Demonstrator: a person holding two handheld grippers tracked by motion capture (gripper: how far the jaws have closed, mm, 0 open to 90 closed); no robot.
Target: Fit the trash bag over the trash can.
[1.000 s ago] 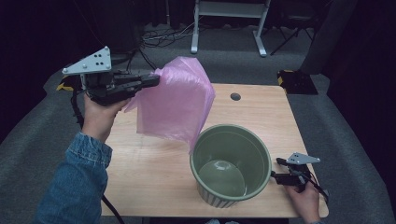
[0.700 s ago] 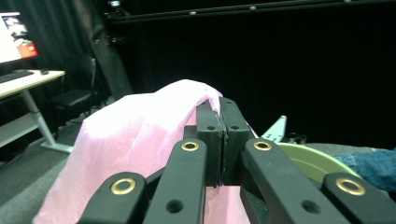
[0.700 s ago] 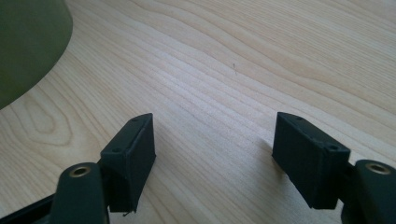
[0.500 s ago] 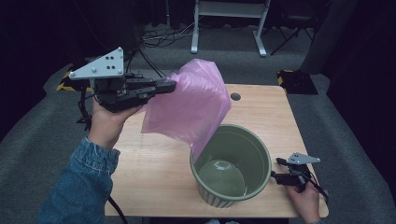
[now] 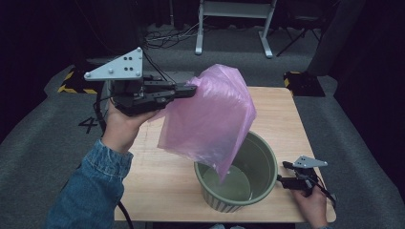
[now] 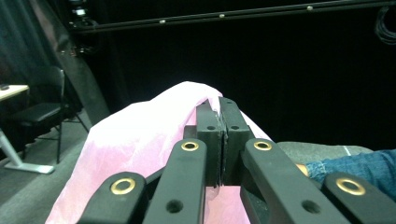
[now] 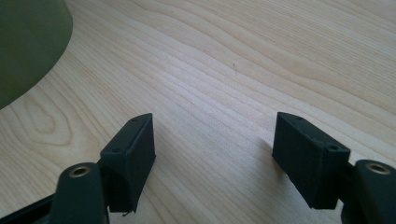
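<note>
Left gripper (image 5: 191, 90) is clamped on the top edge of the pink plastic bag (image 5: 210, 119), held up above the table (image 5: 157, 176) with its bottom tip dangling into the green bucket (image 5: 260, 164), while the right gripper (image 7: 212, 154) rests wide apart and empty just beside the bucket.

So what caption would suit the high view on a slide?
Left tool holds a pink bag over a green bin; right tool rests open beside it.

Pink translucent bag (image 5: 210, 119) is hanging from the black left gripper (image 5: 191, 90); ribbed olive-green bin (image 5: 239, 176) is sitting below it on pale, wood-grained table (image 5: 157, 181). Blue denim sleeve (image 5: 90, 191) behind.
</note>
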